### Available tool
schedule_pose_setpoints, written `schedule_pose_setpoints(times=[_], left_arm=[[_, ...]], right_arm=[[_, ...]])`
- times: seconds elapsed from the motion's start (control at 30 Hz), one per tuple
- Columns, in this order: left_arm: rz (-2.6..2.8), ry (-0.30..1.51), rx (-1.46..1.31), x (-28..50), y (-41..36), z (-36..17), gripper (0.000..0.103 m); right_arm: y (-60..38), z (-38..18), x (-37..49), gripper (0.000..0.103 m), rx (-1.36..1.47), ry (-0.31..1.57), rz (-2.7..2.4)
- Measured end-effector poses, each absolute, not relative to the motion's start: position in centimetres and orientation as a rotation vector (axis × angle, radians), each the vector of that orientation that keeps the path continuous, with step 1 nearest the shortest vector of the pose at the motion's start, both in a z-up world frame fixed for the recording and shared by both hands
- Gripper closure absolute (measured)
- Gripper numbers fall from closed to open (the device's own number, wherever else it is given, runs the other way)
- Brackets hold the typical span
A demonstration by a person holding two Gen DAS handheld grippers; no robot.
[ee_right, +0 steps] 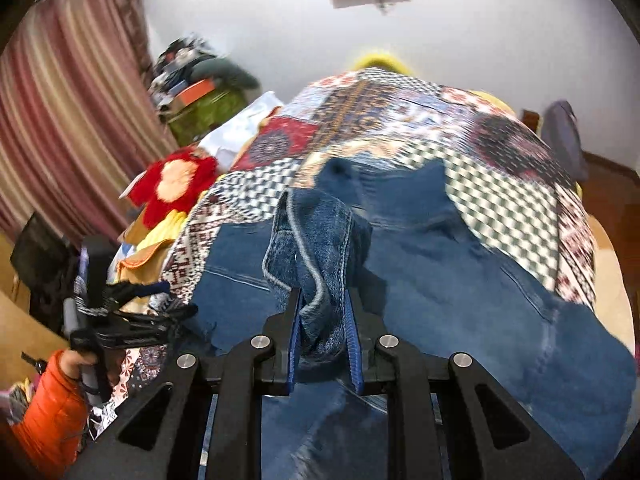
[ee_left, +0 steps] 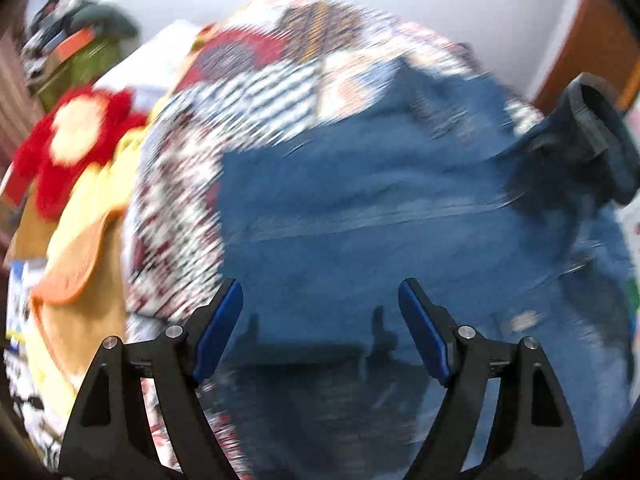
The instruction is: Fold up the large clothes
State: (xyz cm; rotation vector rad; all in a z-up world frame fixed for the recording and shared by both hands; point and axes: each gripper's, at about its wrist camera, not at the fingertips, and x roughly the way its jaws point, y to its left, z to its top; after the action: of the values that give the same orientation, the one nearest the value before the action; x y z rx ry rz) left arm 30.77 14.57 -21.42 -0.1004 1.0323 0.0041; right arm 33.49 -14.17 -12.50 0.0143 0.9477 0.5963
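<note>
From the left wrist, the left gripper [ee_left: 320,320] is hovering with its jaws wide apart and nothing between them, above the blue jeans [ee_left: 380,208] lying spread on the patchwork bedspread [ee_left: 256,92]. From the right wrist, the right gripper [ee_right: 323,312] is pinching a bunched fold of the jeans [ee_right: 460,280], lifting it off the bedspread [ee_right: 500,184], while a hand in an orange sleeve [ee_right: 52,404] is holding the left gripper [ee_right: 172,300] beside the denim.

Jeans [ee_right: 460,280] are mid-blue denim with paler stitching on the seams. The quilt [ee_right: 500,160] under them is a loud patchwork: red medallion squares, black-and-white checks, maroon-on-white motifs. At 9 o'clock there's a red fluffy cushion [ee_right: 176,184] with a peach centre, and the curtain [ee_right: 60,120] is pink-and-cream striped. Sleeve [ee_right: 52,412] is orange.
</note>
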Motion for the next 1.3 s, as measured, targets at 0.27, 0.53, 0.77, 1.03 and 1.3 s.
schedule_pose_setpoints(times=[0.27,0.53,0.77,1.03,1.3], left_arm=[[-0.186,1.108,-0.097,36.1,4.4,-22.7,0.013],[-0.163,1.147,0.163,36.5,-2.2,-26.8,0.008],[-0.241,1.129,0.089,37.1,-3.0,-23.0,0.009],[-0.386,1.104,0.186,37.8,-9.9,-22.4,0.008],[-0.367,1.166,0.213,38.0,-12.6,-26.7,0.004]], right_arm=[[-20.3,-15.1,33.3,0.094,0.080,1.000,0.509],[-25.0,-19.0,32.6,0.094,0.011,1.075,0.406],[-28.5,-18.7,31.7,0.094,-0.049,1.046,0.297],[-30.0,-22.8,33.0,0.094,-0.288,1.212,0.071],[-32.4,-24.0,32.0,0.094,-0.405,1.184,-0.057]])
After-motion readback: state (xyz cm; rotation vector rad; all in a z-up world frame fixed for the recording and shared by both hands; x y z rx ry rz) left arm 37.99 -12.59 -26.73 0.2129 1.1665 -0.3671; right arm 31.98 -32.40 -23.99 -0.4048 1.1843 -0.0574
